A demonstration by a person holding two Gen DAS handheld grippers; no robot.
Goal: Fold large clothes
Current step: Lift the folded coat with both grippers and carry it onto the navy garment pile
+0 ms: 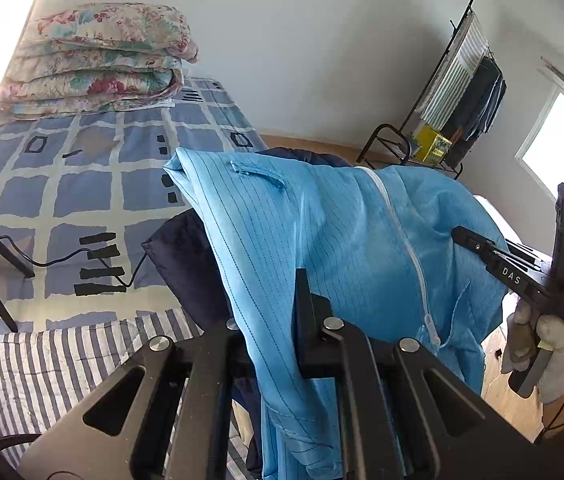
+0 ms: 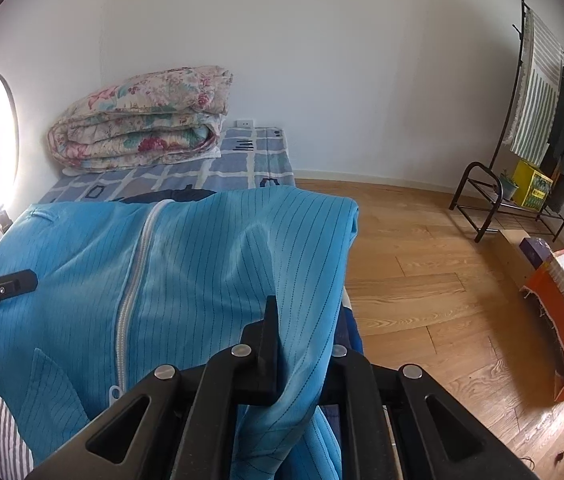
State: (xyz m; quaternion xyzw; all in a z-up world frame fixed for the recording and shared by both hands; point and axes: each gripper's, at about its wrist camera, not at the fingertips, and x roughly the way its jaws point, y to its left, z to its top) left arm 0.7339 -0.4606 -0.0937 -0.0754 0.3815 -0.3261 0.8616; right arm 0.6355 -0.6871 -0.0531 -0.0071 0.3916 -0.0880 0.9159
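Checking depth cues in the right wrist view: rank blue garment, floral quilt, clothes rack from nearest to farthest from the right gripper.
1. Blue garment: pinched in the right gripper, draped just ahead.
2. Floral quilt: folded on the bed, upper left by the wall.
3. Clothes rack: far right, across the wood floor; it looks farthest, though not by much.

Matte black two-finger left claw (image 1: 282,320) with silver round rivets; black right claw (image 1: 458,236) marked "DAS"; pale knitted work glove (image 1: 546,344).
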